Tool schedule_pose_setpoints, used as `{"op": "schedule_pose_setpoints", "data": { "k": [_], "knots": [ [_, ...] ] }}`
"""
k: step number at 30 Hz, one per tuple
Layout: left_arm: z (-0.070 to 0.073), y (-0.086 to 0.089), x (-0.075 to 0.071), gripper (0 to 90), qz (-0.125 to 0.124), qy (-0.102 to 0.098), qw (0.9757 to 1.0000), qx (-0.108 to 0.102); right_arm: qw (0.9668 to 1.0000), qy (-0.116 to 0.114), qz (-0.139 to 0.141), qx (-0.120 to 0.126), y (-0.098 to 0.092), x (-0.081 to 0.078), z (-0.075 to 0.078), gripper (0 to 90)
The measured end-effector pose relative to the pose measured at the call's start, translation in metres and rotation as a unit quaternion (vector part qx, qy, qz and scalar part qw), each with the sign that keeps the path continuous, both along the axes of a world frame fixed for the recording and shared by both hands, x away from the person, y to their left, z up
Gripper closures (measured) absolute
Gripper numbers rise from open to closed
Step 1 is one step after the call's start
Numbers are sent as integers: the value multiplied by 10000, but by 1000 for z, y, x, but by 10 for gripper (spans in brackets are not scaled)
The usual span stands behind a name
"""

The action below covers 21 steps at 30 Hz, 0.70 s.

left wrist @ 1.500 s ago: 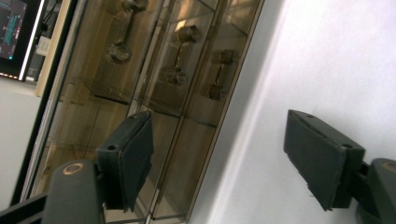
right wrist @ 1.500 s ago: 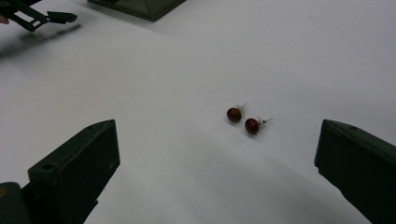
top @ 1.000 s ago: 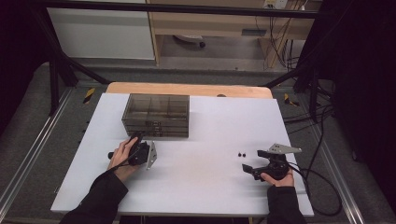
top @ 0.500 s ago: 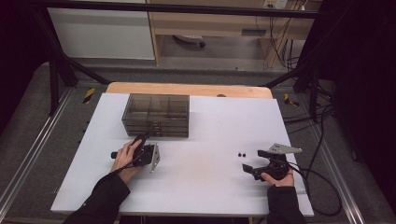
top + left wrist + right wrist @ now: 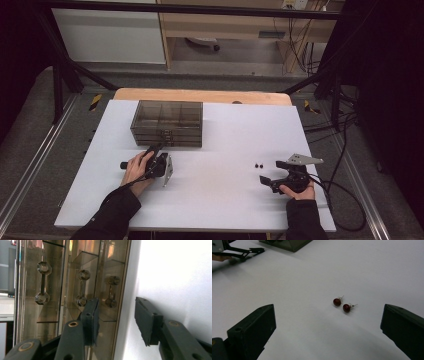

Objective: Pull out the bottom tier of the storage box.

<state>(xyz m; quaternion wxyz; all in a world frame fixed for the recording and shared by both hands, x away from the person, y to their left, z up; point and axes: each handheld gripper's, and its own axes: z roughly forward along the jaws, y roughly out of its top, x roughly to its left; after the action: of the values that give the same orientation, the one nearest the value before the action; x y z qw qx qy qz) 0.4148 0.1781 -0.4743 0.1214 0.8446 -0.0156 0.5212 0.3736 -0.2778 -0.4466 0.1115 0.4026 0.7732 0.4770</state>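
Standing at the near edge of the white worktop (image 5: pixel 210 200), I see the right hand-held gripper (image 5: pixel 270 181) resting low with its jaws spread wide and nothing between them, pointed at two small dark red earrings (image 5: pixel 342 305) lying side by side just ahead. Across on the left, the left hand-held gripper (image 5: pixel 161 149) is turned on its side against the front of the smoky clear drawer box (image 5: pixel 167 122); its jaws have just been closing, they are partly apart, and the lowest drawer handle (image 5: pixel 111 291) appears to sit in line with the gap, ungripped as far as I can tell. If the pads close off-centre they could slip off the knobs, or a pull could drag the light box forward. Beyond the worktop lie a wooden board (image 5: pixel 200 95), grey floor, cables and black frame posts.
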Motion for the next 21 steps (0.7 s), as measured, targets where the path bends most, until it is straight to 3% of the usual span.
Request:
{"op": "schedule_pose_setpoints", "data": {
  "k": [7,12,18,21],
  "knots": [
    [-6,-5,1,630,-33,-293,9992,268,10000,-3,0,2,0,0,0,6],
    [-9,-6,2,648,29,-395,9985,383,10000,5,-9,15,0,0,0,6],
    [-12,-6,4,668,57,-446,9981,414,10000,-3,1,2,0,0,0,6],
    [-15,-5,4,681,43,-564,9973,469,10000,-6,-2,0,0,0,0,6]
  ]
}}
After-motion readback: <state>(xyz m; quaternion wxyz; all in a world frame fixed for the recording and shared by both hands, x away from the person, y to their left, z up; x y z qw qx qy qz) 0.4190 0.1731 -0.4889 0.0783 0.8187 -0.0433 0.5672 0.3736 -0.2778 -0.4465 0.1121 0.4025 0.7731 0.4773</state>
